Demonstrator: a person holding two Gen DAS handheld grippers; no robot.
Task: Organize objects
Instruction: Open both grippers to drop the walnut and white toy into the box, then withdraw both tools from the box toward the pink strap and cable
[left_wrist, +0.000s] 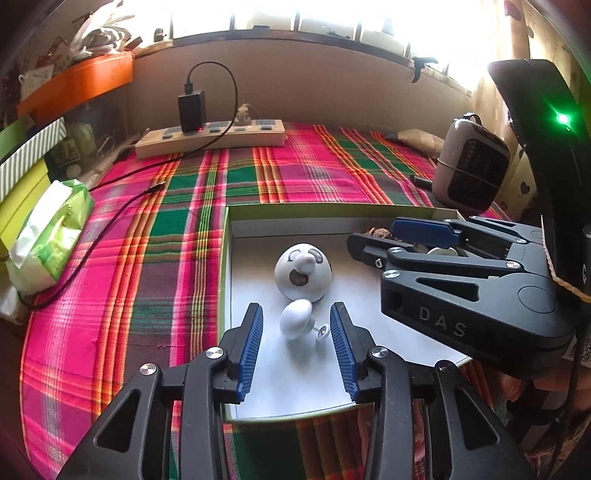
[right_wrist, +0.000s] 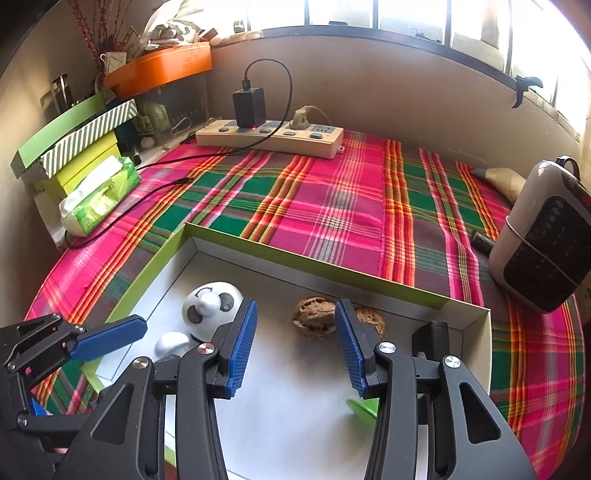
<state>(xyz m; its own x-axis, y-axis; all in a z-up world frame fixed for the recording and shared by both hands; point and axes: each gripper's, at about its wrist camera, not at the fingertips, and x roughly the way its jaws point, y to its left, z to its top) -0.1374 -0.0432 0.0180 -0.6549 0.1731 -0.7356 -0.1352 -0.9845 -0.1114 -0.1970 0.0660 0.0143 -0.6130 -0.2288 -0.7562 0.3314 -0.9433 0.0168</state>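
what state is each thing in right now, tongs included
left tongs: open, white egg-shaped piece between the pads, untouched
right tongs: open, nothing gripped
white egg-shaped piece: lying in the box
panda dome toy: sitting in the box
walnuts: loose in the box
box: open, no lid
black charger: plugged into the power strip

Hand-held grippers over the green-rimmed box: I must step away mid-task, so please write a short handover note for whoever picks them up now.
Left hand-held gripper: open, jaws either side of the small white knobbed piece but not pressing it; it lies on the floor of the box.
Right hand-held gripper: open, empty, hovering before the two walnuts by the far wall.
Also in the box: the white dome with a panda face, a small black block, a green piece near the right hand-held gripper.
Done: these items are boxed.
Left: nothing loose is obvious on the plaid cloth; check before finishing.
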